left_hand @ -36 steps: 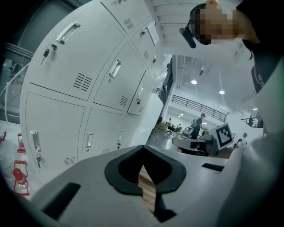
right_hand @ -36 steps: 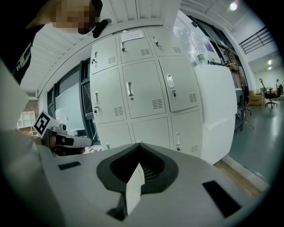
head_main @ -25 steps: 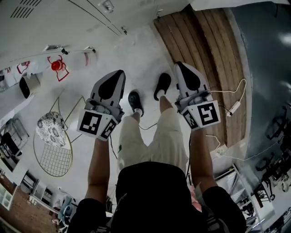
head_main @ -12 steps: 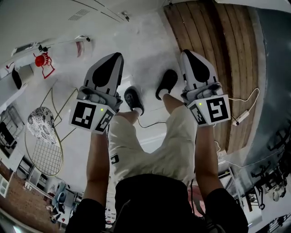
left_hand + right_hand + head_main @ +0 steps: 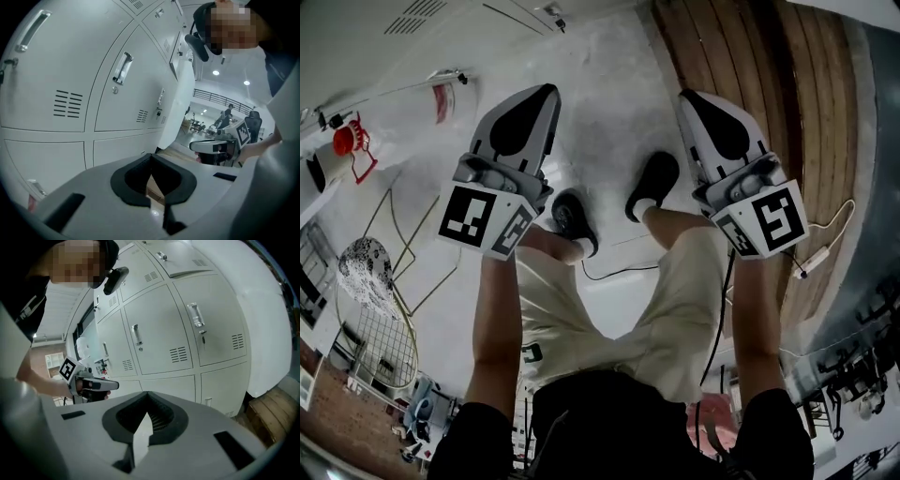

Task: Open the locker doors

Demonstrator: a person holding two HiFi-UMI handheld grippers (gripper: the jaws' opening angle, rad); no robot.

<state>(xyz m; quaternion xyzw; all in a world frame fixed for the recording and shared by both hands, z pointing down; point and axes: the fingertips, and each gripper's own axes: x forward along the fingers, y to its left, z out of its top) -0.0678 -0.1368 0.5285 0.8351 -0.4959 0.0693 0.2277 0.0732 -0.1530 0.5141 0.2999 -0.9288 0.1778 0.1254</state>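
Note:
White metal lockers (image 5: 70,93) fill the left gripper view, their doors closed, each with a chrome handle (image 5: 122,68). The right gripper view shows more closed doors (image 5: 159,338) with handles (image 5: 196,317). In the head view only the lockers' foot (image 5: 412,23) shows at the top left. My left gripper (image 5: 539,94) and right gripper (image 5: 692,98) are held out side by side over the floor, apart from the lockers. Both are shut with nothing between the jaws (image 5: 151,157) (image 5: 146,394). Each gripper view shows the other gripper (image 5: 220,146) (image 5: 91,384).
A wooden pallet (image 5: 750,66) lies on the floor at the right (image 5: 269,413). A red extinguisher (image 5: 347,141), a round wire rack (image 5: 375,319) and a cable (image 5: 609,272) lie on the white floor around the person's feet (image 5: 572,220). A white panel (image 5: 180,93) juts out past the lockers.
Both grippers have sunk lower in front of the person and spread slightly apart, still shut. The lockers' foot has slid towards the top-left edge of the head view.

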